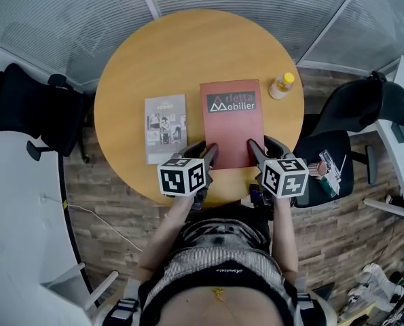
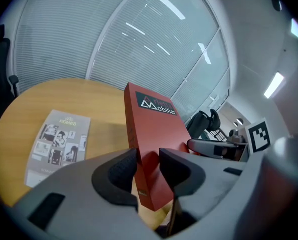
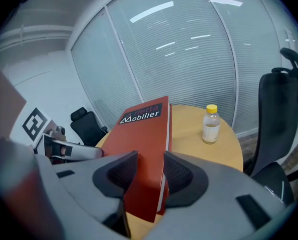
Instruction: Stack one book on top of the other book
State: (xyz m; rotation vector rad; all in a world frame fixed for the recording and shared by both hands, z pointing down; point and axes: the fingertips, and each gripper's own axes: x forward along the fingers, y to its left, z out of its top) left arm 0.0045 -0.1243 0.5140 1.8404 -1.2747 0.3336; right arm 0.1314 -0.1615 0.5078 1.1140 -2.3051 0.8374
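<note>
The left gripper (image 1: 203, 149) is clamped on the near left corner of the red book (image 1: 231, 124), and the right gripper (image 1: 257, 148) is clamped on its near right corner. The red book's near edge is raised off the round desk (image 1: 154, 60). The grey book (image 1: 165, 128) lies flat just left of the red book, and a yellow-capped bottle (image 1: 281, 85) stands beyond the red book's far right corner.
</note>
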